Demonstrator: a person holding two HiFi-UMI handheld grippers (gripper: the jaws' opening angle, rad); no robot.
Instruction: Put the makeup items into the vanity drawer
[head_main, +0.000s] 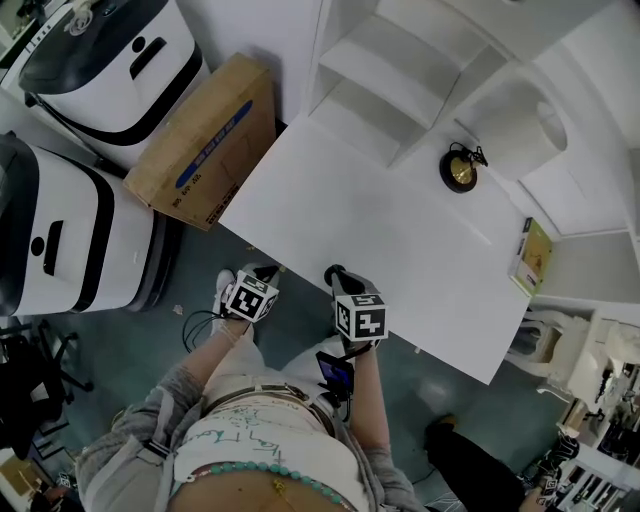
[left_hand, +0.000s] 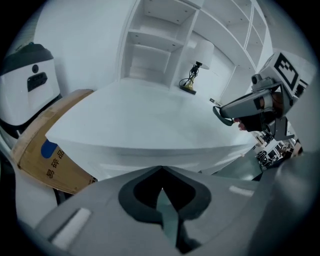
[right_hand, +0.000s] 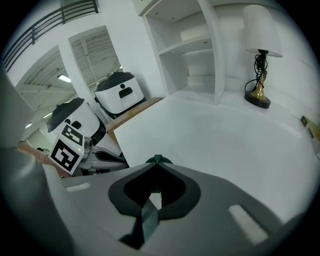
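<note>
The left hand-held gripper (left_hand: 161, 172) is seen with its jaws pressed together at the tips, and nothing is held between them. It is kept just off the near edge of the vanity tabletop (head_main: 400, 240), at lower centre of the head view. The right hand-held gripper (right_hand: 156, 161) is likewise closed and empty, its tips brought right up to that same edge, just to the right of the left one.

Further out, a lamp (head_main: 460, 168) with a gold base is stood at the far side of the white tabletop, upper right of the frame, beside open shelves (head_main: 390, 70). A small flat yellow-green box (head_main: 535, 255) is laid at the tabletop's right edge; whether it is a makeup item cannot be told. The drawer cannot be made out. A cardboard box (head_main: 205, 140) is leaned at the tabletop's left, upper left of the frame, next to two white machines (head_main: 100, 60).
</note>
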